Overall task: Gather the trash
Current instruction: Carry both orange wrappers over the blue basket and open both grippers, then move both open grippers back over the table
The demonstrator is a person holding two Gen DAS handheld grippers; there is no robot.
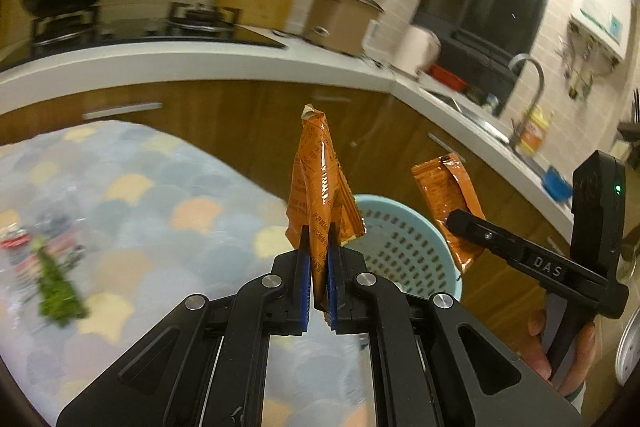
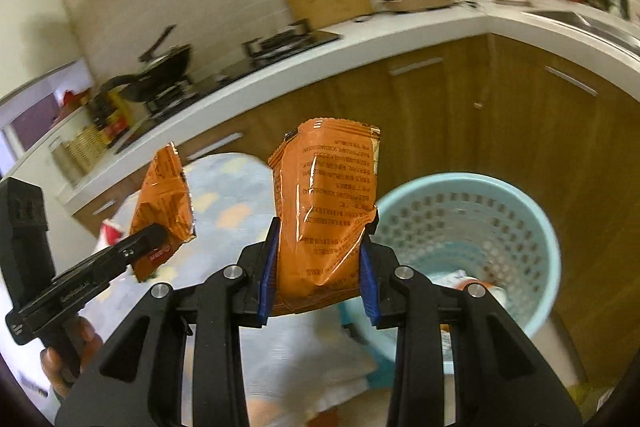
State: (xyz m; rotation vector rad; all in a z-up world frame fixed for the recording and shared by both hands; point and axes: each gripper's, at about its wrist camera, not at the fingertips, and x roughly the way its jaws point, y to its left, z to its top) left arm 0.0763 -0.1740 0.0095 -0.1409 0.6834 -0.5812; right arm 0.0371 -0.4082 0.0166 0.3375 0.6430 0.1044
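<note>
On the left, a desk [image 1: 132, 187] under a pastel scale-patterned cloth carries a blurred green leafy scrap [image 1: 60, 295] and some red-and-white wrappers [image 1: 16, 239]. The left gripper [image 1: 318, 267] is clamped tight on a narrow orange packet [image 1: 320, 195], which stands upright between the blue pads. Just beyond and right of it sits the light blue perforated trash basket [image 1: 400, 247] on the floor against the wooden cabinets [image 1: 248, 123], with some litter already inside it in the right wrist view. Farther right, the right gripper [image 2: 320, 267] pinches a wider orange packet [image 2: 328, 211], its jaws closed against the packet's sides, held above the desk's edge beside the basket. A hand [image 1: 560, 351] grips its handle.
</note>
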